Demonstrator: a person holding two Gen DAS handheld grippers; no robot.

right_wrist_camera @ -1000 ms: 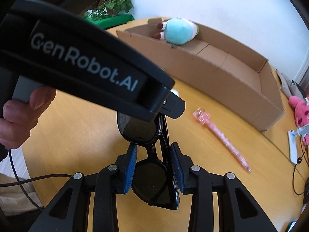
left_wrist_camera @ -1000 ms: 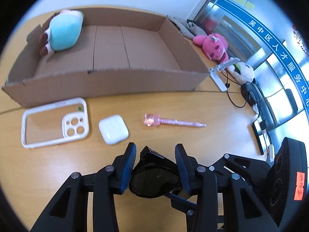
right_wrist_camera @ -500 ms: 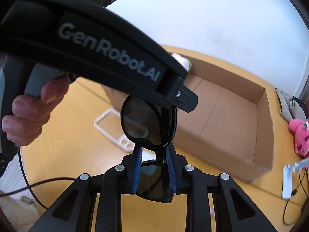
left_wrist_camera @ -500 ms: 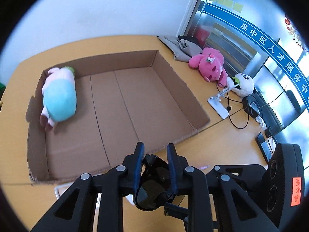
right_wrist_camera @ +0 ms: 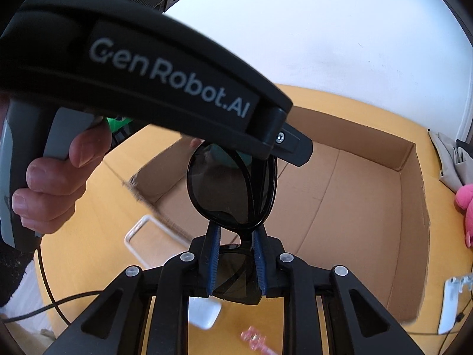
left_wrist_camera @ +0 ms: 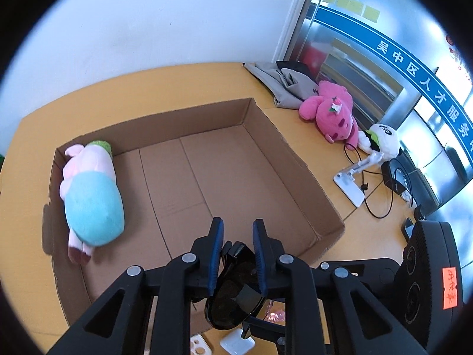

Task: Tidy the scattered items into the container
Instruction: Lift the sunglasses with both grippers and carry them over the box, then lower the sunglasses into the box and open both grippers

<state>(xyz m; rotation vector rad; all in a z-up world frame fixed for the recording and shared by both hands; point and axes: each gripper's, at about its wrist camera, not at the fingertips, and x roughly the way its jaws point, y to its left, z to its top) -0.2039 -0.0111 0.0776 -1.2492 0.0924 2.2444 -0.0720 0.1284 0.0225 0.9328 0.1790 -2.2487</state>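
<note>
Both grippers hold one pair of black sunglasses [left_wrist_camera: 236, 298], also in the right wrist view [right_wrist_camera: 227, 189]. My left gripper [left_wrist_camera: 236, 230] is shut on one end and my right gripper [right_wrist_camera: 235, 232] is shut on the other, above the near wall of the open cardboard box [left_wrist_camera: 295, 159], which also shows in the right wrist view [right_wrist_camera: 408, 207]. A blue and pink plush toy [left_wrist_camera: 88, 198] lies inside the box at its left end. A white earbud case [left_wrist_camera: 236, 341], a pink pen [right_wrist_camera: 257, 340] and a clear phone case [right_wrist_camera: 139, 242] lie on the table below.
On the yellow table [left_wrist_camera: 177, 80] to the box's right lie a pink plush [left_wrist_camera: 331, 112], a white plush [left_wrist_camera: 381, 140], folded grey cloth [left_wrist_camera: 280, 85], a white stand with black cables [left_wrist_camera: 351, 183]. A hand [right_wrist_camera: 56, 183] holds the left gripper.
Both grippers have lifted the sunglasses off the table and carried them forward over the box's near wall. The items on the table now sit low and behind the fingers.
</note>
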